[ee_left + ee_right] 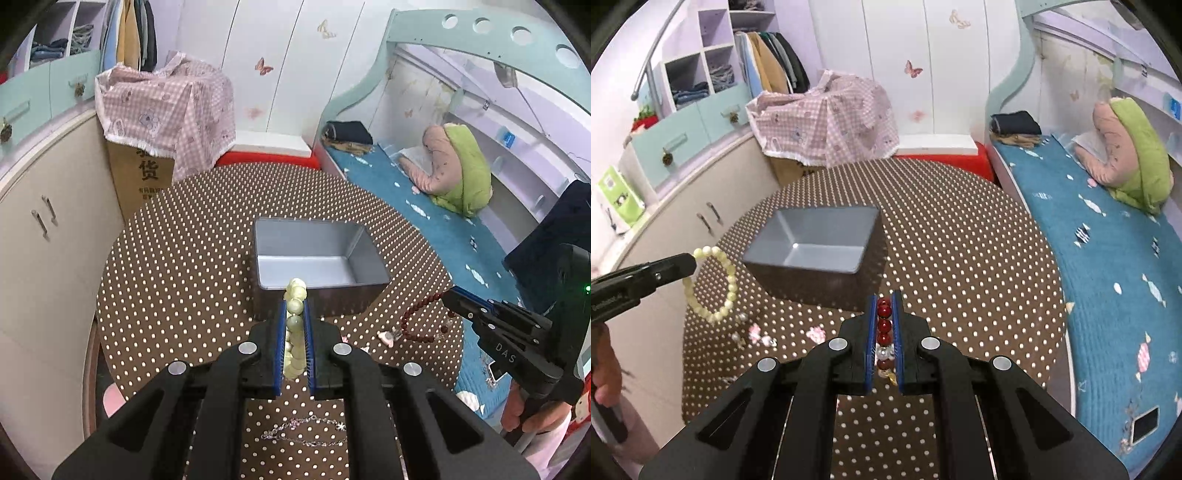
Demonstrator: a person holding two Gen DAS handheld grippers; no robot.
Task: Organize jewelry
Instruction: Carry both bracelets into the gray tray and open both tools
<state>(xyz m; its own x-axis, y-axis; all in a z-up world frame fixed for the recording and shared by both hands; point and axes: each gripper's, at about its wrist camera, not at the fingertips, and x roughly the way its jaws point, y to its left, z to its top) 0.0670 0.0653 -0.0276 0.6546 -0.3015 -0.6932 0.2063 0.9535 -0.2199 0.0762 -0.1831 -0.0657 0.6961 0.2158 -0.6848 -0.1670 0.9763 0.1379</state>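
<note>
Grey box [317,254]: rectangular, open-topped, standing on the round brown polka-dot table [177,266]; its interior shows only bare grey floor and walls, nothing in it

Left gripper [295,314]: fingers clamped on a pale green bead bracelet [295,325], held above the table at 6 o'clock of the box in the left wrist view. In the right wrist view the bracelet's loop [713,284] hangs free from the tips at 9 o'clock of the box [812,240]

Right gripper [884,306]: fingers clamped on a dark red bead bracelet [884,325], at 5 o'clock of the box. Seen from the left camera, its loop [421,317] hangs at 4 o'clock of the box

Loose on the table: a silver chain [306,430] below the left gripper; small pink and pearl pieces [753,334] at 7 o'clock of the box
</note>
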